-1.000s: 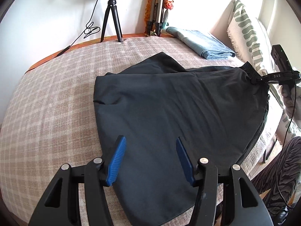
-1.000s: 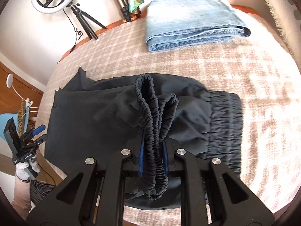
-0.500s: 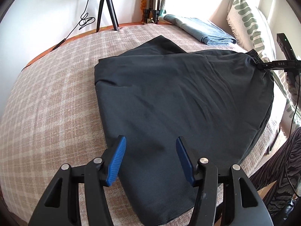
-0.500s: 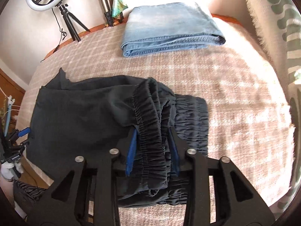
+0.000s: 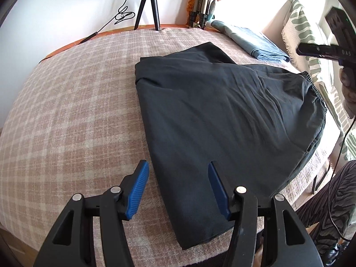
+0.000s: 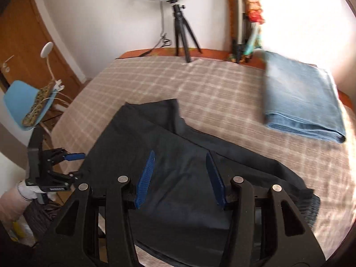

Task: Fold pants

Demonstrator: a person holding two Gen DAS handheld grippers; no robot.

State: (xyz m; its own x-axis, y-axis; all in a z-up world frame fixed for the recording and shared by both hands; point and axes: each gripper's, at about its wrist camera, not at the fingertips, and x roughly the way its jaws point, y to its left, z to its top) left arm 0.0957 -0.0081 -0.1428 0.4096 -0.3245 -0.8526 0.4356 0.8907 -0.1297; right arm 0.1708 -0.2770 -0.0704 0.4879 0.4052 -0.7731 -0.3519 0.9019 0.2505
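Note:
Dark grey pants point(image 5: 222, 111) lie folded on the plaid blanket point(image 5: 66, 111), elastic waistband point(image 5: 316, 89) at the right end. My left gripper point(image 5: 178, 173) hovers open over the pants' near left edge: one blue pad over the blanket, the other over the cloth, nothing pinched. My right gripper point(image 6: 180, 166) hangs above the pants point(image 6: 138, 138), its jaws opening with nothing between them; the picture is motion-blurred. The waistband point(image 6: 311, 209) lies loose at the lower right. Each gripper shows in the other's view: the left gripper point(image 6: 73, 164) at the left edge, the right gripper point(image 5: 333, 51) at the upper right.
Folded blue jeans point(image 6: 300, 102) lie at the bed's far right corner. A ring light on a tripod point(image 6: 180, 29) and more stands line the far wall. A blue chair point(image 6: 24, 102) stands off the bed's left side. A green-patterned throw point(image 5: 307, 33) hangs at the right.
The right gripper opened and let go of the bunched waistband, then rose and swung away over the pants. The waistband now lies flat. The left gripper shifted slightly towards the pants' left edge.

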